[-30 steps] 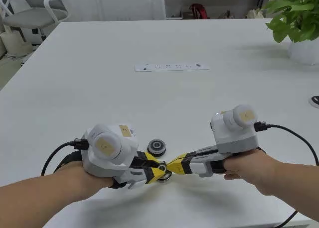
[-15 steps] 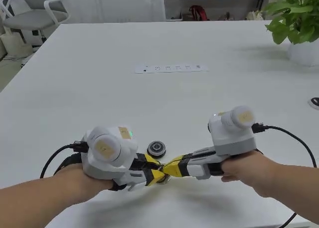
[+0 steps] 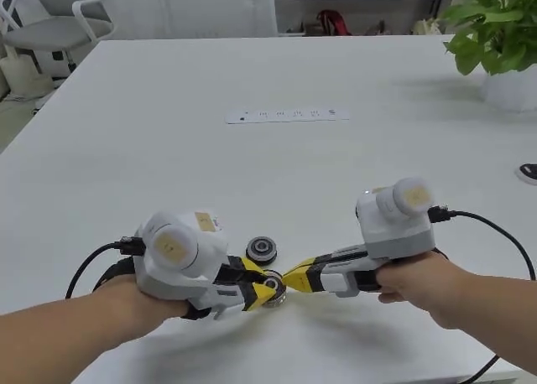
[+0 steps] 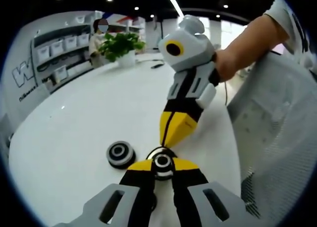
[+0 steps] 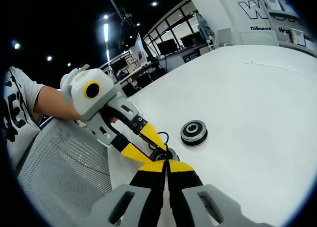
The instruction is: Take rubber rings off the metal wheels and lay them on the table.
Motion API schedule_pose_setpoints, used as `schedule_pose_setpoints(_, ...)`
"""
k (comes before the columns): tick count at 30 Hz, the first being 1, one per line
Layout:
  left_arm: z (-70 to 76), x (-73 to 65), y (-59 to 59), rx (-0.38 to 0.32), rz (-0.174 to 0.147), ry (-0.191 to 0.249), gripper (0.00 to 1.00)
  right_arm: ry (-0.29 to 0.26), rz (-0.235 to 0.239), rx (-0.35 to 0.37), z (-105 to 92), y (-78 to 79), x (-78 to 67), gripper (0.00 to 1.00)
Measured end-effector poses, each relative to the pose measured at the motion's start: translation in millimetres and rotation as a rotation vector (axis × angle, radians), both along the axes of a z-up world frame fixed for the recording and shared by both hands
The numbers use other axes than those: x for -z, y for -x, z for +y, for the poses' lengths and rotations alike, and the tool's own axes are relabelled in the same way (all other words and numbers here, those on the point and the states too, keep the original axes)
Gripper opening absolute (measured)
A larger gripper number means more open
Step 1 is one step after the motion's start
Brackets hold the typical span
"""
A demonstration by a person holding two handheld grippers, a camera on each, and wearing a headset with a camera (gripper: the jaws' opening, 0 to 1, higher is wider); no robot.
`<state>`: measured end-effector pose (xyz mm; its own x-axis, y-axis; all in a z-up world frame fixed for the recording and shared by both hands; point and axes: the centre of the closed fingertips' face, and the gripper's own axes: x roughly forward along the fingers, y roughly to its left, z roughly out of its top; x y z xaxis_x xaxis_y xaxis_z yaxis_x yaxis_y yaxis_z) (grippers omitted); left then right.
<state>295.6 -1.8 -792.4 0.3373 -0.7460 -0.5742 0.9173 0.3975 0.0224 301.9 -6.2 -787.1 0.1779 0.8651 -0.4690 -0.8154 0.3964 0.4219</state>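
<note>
A small metal wheel sits between the yellow fingertips of my left gripper, which is shut on it just above the white table. From the right, my right gripper meets it tip to tip, its jaws shut at the wheel's rim on the black rubber ring. The ring is thin and mostly hidden. A second wheel, with its dark ring on, lies flat on the table just beyond the left gripper.
A white power strip lies mid-table. A potted plant stands at the far right corner and a small black object at the right edge. Cables trail from both grippers. The table's near edge runs just below my hands.
Little differs. Both grippers stay joined at the held wheel; the right gripper has eased slightly to the right and the pair has shifted a touch.
</note>
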Motion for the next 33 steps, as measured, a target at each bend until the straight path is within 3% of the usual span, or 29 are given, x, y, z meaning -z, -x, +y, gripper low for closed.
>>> schedule_pose_setpoints(8, 1.8, -4.1, 0.6, 0.001, 0.025, 0.028, 0.19, -0.009, 0.0, 0.007, -0.2, -0.7, -3.0, 0.0)
schedule_pose_setpoints(20, 3.2, -22.3, 9.7, 0.037, -0.002, 0.059, 0.29, -0.03, 0.006, 0.026, -3.1, -5.2, -7.1, 0.0)
schedule_pose_setpoints(33, 18.2, -40.9, 15.1, 0.032, -0.02, 0.105, 0.38, -0.058, 0.021, 0.023, 0.2, -3.4, -12.8, 0.0)
